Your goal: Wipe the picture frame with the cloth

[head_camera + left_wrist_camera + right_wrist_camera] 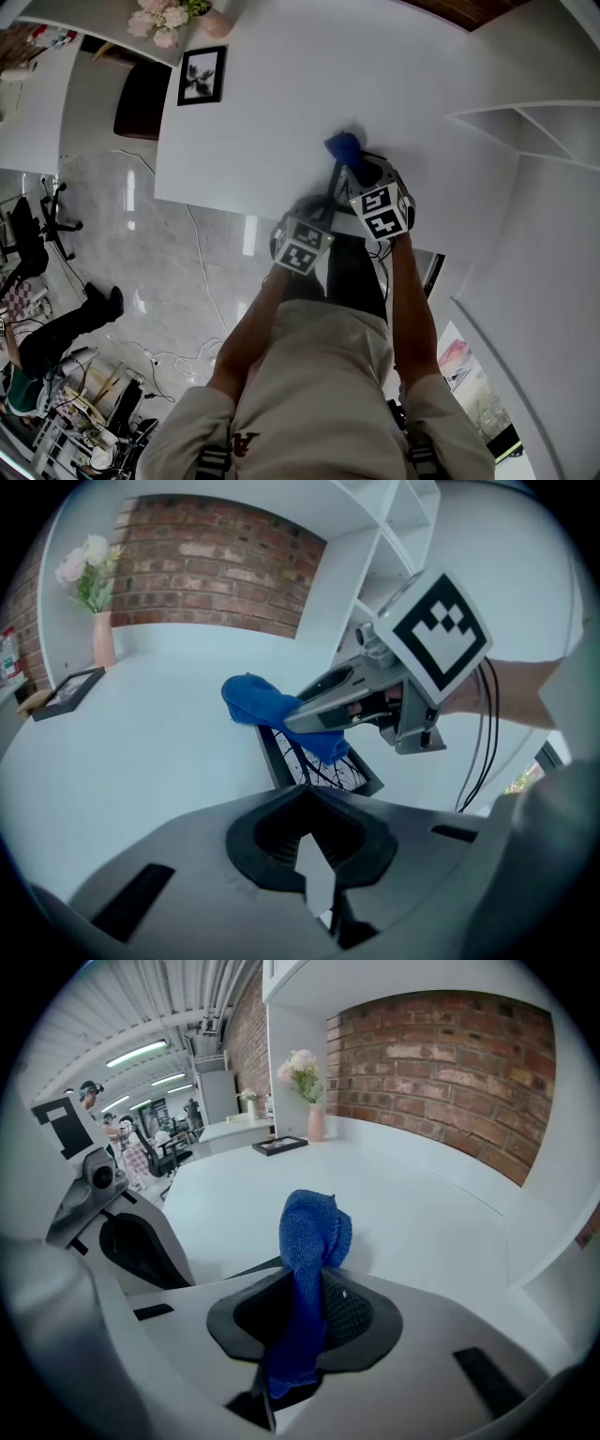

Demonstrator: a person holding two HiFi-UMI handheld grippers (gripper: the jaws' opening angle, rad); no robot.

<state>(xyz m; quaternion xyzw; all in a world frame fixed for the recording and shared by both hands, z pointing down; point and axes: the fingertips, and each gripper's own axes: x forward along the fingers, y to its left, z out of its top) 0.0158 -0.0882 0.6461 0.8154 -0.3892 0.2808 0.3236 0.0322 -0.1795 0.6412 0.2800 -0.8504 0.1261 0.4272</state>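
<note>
Left gripper (319, 892): held at the near edge of the white table (281, 103), left of the other gripper. Its fingers are drawn close, with a narrow pale slit between them. Whether they pinch anything cannot be told.
Right gripper (295, 1354): fingers are clamped on the blue cloth (314, 1232), pointing away over the table.
Blue cloth: a bunched strip runs up between the right fingers. Its free end stands out past the tips as a rounded wad.
Picture frame (323, 769): black border with a bare-branch print, near the table's near edge just beyond the left gripper. In the left gripper view the cloth wad overlaps the frame's far edge.
Second frame (202, 75): black, lies at the far left of the table, well apart from both grippers.
Flower vase (169, 14): pink and white blooms at the far left corner, just beyond the second frame.
Brick wall (441, 1054): borders the table's far side.
</note>
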